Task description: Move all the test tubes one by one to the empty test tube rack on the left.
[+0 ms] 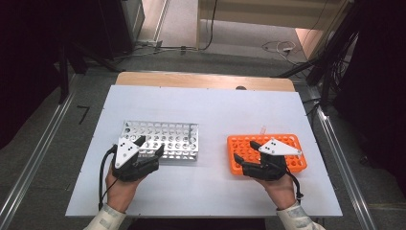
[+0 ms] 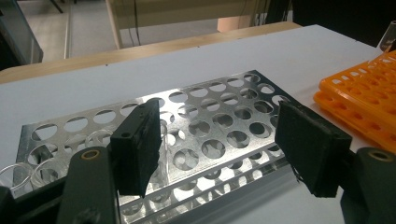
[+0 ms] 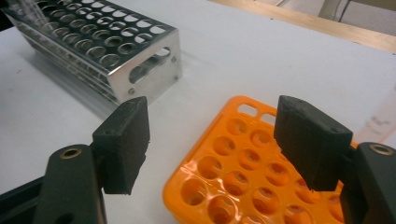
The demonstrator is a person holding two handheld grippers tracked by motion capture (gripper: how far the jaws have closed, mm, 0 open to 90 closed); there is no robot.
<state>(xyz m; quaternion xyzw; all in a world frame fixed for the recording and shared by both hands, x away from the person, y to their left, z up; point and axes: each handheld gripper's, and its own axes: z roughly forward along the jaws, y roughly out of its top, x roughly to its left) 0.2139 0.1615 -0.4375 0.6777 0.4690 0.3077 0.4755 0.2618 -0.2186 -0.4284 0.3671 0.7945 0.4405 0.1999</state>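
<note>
A silver metal tube rack [image 1: 163,136] with many round holes lies left of centre on the white board. My left gripper [image 1: 151,145] hovers over its near edge, open, with nothing between the jaws. In the left gripper view a clear glass tube [image 2: 162,151] stands in a rack hole right beside the left jaw. An orange plastic tube rack [image 1: 292,141] sits to the right. My right gripper [image 1: 245,152] is open above the orange rack's near left corner [image 3: 224,186], with only empty holes between its jaws. A clear tube [image 1: 263,129] stands at the orange rack's far edge.
The white board [image 1: 215,105] rests on a wooden table whose far edge [image 1: 206,80] shows behind it. Bare board lies between the two racks and in front of them. Cables and dark stands crowd the floor beyond.
</note>
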